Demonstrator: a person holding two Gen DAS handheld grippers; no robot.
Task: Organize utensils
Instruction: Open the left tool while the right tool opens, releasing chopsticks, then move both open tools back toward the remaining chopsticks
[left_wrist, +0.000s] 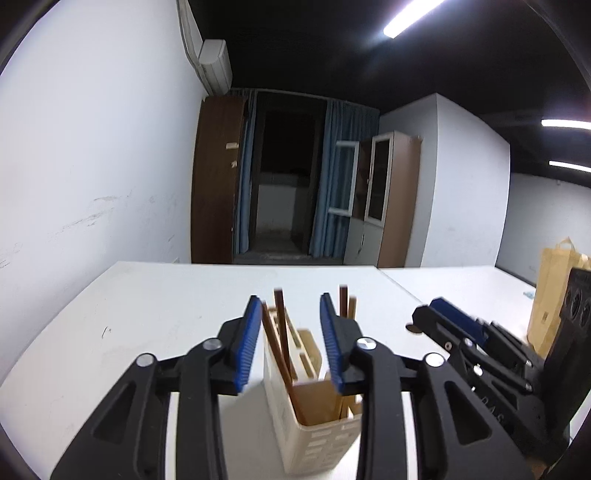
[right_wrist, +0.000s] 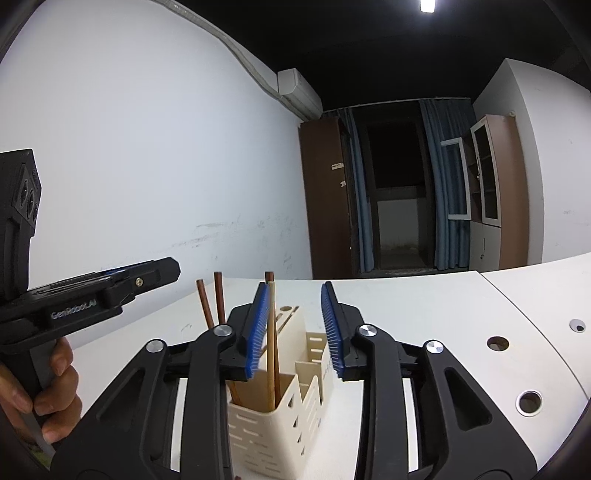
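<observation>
A cream slotted utensil holder (left_wrist: 314, 439) stands on the white table (left_wrist: 147, 317), with several brown chopsticks (left_wrist: 282, 332) upright in it. My left gripper (left_wrist: 290, 306) is open and empty, its blue pads on either side above the holder. In the right wrist view the same holder (right_wrist: 273, 432) sits just below my right gripper (right_wrist: 295, 295), which is open and empty. A pale chopstick (right_wrist: 272, 339) stands beside the left pad; darker chopsticks (right_wrist: 218, 299) rise behind it. The other gripper shows in each view, the right one (left_wrist: 439, 314) and the left one (right_wrist: 162, 271).
A brown paper bag (left_wrist: 550, 295) stands at the table's right. The right table section has round cable holes (right_wrist: 529, 402). A white wall runs along the left; a wooden cabinet (left_wrist: 216, 177) and blue curtains stand beyond the table's far edge.
</observation>
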